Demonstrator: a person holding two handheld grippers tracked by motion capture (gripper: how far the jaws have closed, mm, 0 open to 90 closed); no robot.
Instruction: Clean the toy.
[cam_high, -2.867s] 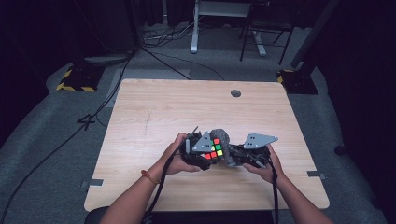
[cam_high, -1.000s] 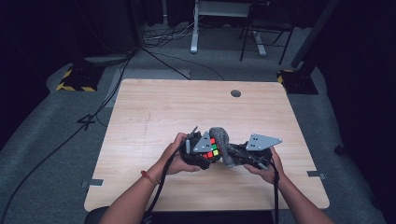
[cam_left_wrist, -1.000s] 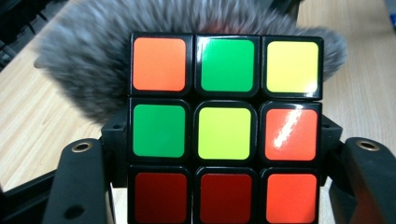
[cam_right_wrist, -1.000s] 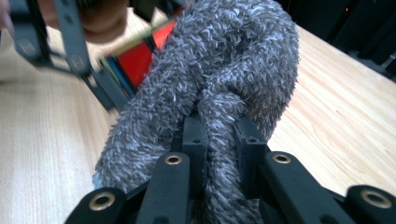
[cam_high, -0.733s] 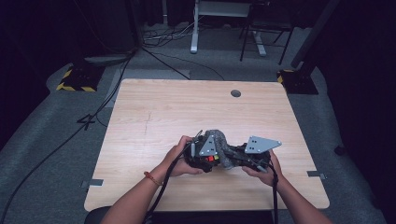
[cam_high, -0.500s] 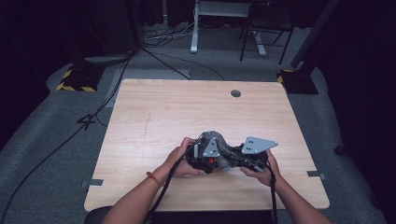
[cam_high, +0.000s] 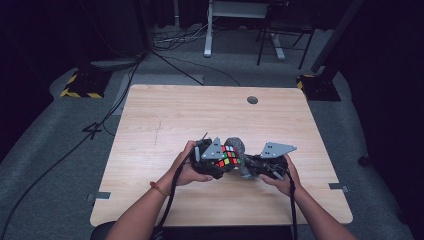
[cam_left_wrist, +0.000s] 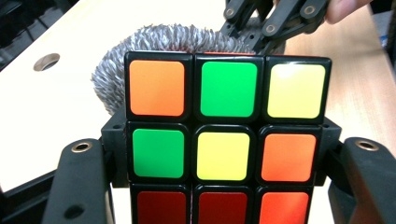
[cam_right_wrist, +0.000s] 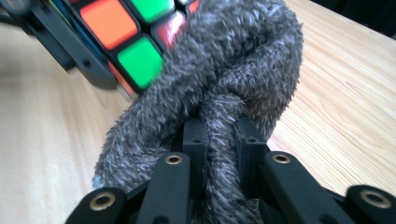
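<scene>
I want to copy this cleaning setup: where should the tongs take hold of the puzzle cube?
Grip the puzzle cube across two opposite flat side faces at its middle layer, coming from below, as the left tongs do here. The flat, parallel sides seat the pads squarely, and the upper faces stay free for the grey cloth pinched in the right tongs.

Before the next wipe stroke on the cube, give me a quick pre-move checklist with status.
1. Left gripper clamped on the puzzle cube, jaws on opposite sides: ok.
2. Right gripper pinching the grey cloth: ok.
3. Cloth touching the cube: ok, it presses against one face in the right gripper view.
4. Cube layers aligned, none half-turned: ok on the face toward the left gripper's camera.
5. Table free of obstacles around the hands: ok.
6. Cube face under the cloth clean: cannot tell.
</scene>
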